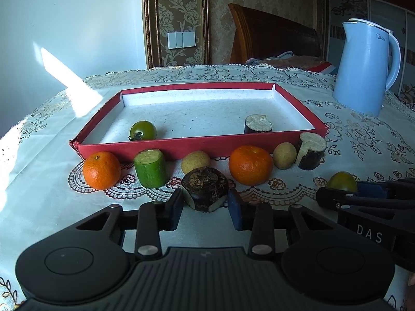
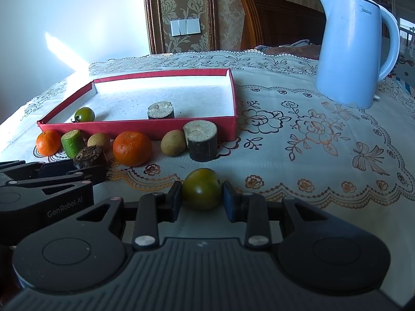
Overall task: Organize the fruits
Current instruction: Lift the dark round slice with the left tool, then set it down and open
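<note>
I have my left gripper [image 1: 205, 206] closed around the dark chestnut [image 1: 205, 193] and my right gripper [image 2: 201, 200] pinching the green tomato [image 2: 202, 188], both low on the bench [image 2: 298, 155], ready for the red tray [image 1: 181, 149].

Cool daylight from left; bright patch on wall [image 1: 59, 75]; fisheye bending at edges; sharp focus.

glossy plastic kettle [image 2: 355, 51], lace tablecloth [image 2: 298, 134]

Count, all views:
- oranges: 2 [image 1: 101, 170] [image 1: 250, 165]
- green tomatoes: 2 [image 1: 143, 130] [image 2: 202, 188]
- dark cane sections: 2 [image 1: 258, 124] [image 1: 312, 151]
- green cane section: 1 [image 1: 150, 168]
- tan round fruits: 2 [image 1: 195, 162] [image 1: 284, 155]
- water chestnut: 1 [image 1: 205, 189]
- red tray: 1 [image 1: 179, 150]
- blue kettle: 1 [image 1: 363, 70]
</note>
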